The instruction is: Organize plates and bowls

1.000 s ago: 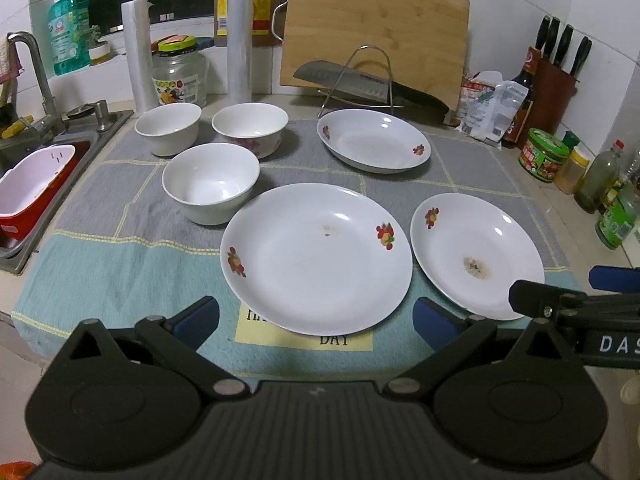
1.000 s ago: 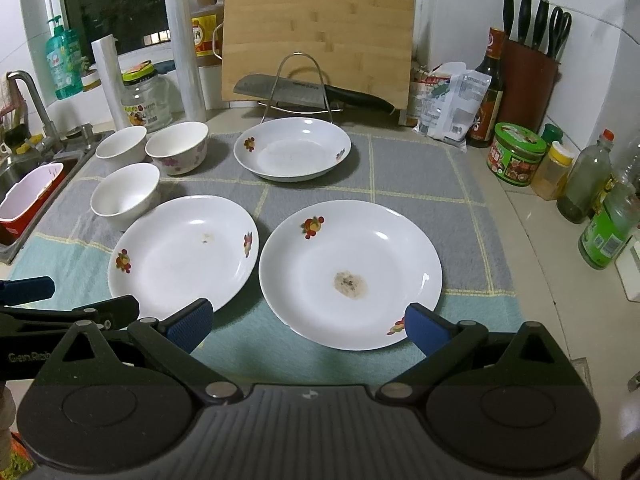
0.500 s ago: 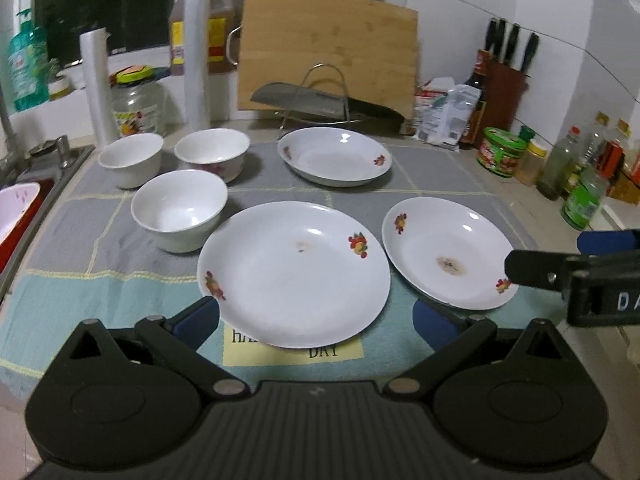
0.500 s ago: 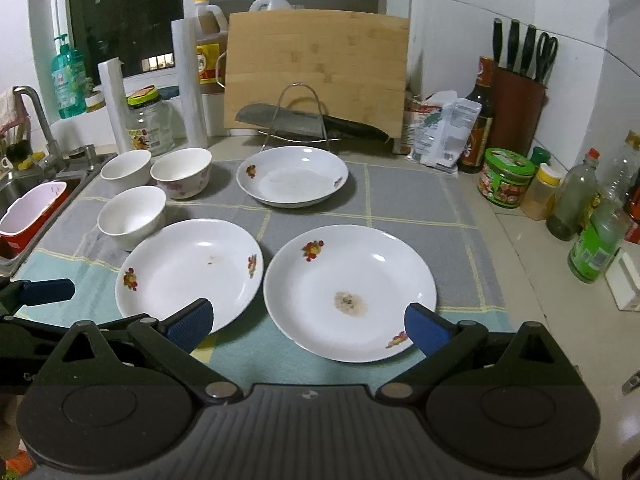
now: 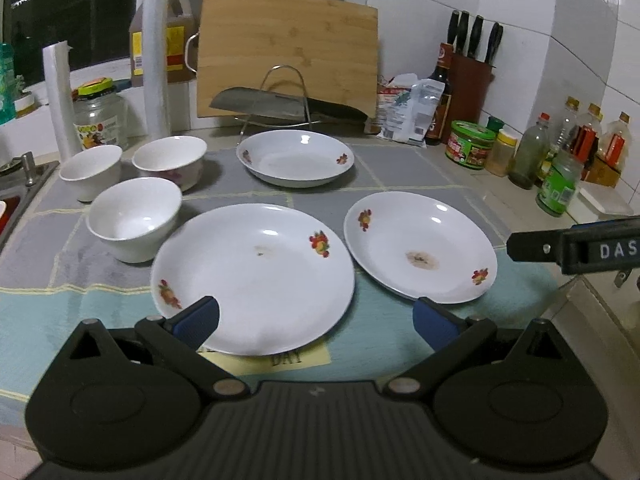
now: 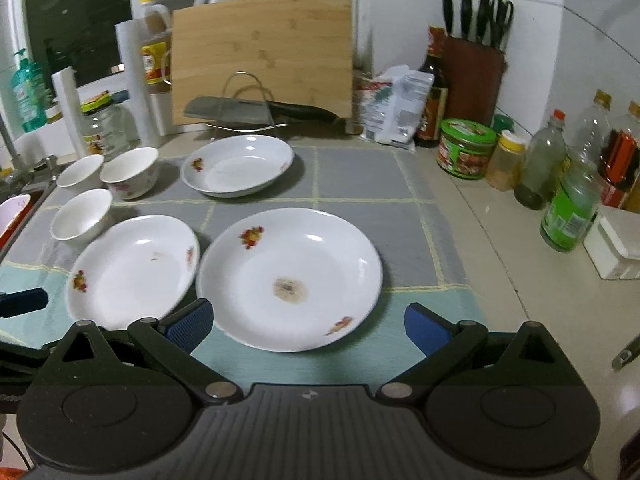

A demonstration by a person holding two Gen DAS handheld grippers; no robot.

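Both grippers, left gripper (image 5: 316,316) and right gripper (image 6: 306,322), are hovering spread and empty near the desk's front edge; glazed plates (image 6: 289,278) looking slippery, fragile—taking rims.

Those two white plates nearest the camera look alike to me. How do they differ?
The left plate looks bigger than the right plate in the left wrist view. The left plate bears only a faint small smudge near its middle, while the right plate has a darker brown stain at its centre. The left plate sits beside a white bowl; the right plate has none next to it. Both are white with small fruit prints and lie flat on the cloth mat.
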